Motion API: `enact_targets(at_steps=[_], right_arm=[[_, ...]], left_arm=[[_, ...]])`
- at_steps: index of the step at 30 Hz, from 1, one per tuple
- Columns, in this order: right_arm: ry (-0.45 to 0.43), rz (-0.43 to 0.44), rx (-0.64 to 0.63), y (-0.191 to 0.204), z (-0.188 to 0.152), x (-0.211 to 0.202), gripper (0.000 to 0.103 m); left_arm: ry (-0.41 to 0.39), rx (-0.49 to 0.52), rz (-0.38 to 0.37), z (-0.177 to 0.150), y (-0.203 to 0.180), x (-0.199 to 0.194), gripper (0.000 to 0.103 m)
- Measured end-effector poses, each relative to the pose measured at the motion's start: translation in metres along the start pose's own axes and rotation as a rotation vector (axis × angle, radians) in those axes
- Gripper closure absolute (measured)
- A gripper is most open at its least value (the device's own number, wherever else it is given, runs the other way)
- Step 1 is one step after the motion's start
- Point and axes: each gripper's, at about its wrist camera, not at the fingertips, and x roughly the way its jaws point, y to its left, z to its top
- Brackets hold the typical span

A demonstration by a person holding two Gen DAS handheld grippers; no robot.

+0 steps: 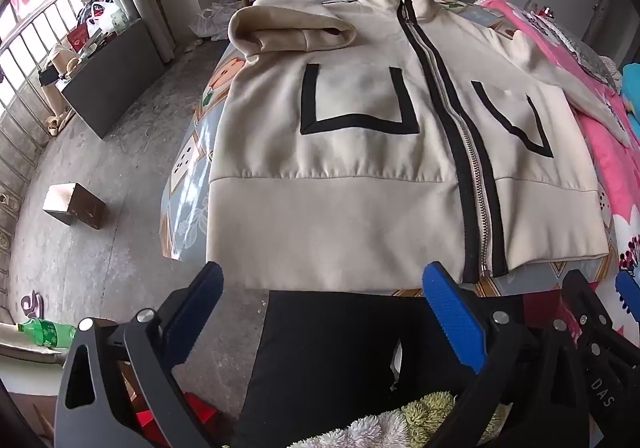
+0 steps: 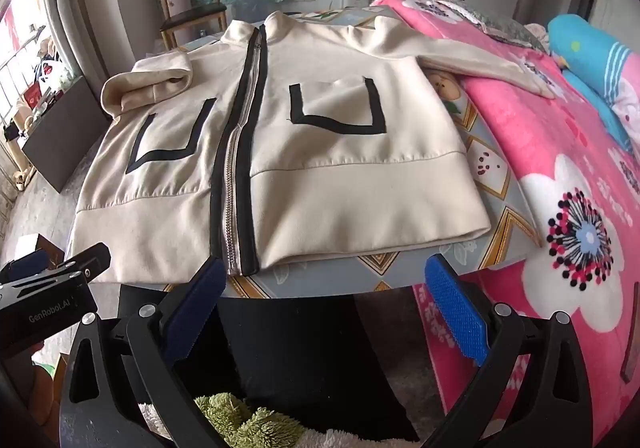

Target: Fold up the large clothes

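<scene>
I see my left gripper (image 1: 324, 288) and right gripper (image 2: 326, 284) hang near the jacket's (image 1: 360, 152) hem, jaws wide and holding nothing, I think.

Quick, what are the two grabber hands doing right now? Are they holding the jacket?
Left gripper: open, holding nothing, just short of the jacket hem.
Right gripper: open, holding nothing, also not touching the jacket.

Cream zip-front jacket (image 1: 360, 184), laid flat, front up

Zipper (image 1: 460, 136) closed, edged in black; two black-outlined pockets. Hem lies at the near tabletop (image 1: 188, 176) edge, collar far. One sleeve is folded across the chest, the other extends sideways.
</scene>
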Motion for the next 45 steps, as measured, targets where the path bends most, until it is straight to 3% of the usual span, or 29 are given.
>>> enact_targets(at_steps=[14, 45], right_arm=[[0.000, 0.005, -0.004, -0.003, 0.006, 0.014, 0.007], [-0.009, 0.005, -0.005, 0.005, 0.006, 0.002, 0.007]], left_arm=[[-0.002, 0.013, 0.003, 0.003, 0.001, 0.000, 0.005], [-0.009, -0.007, 0.019, 0.002, 0.008, 0.000, 0.005]])
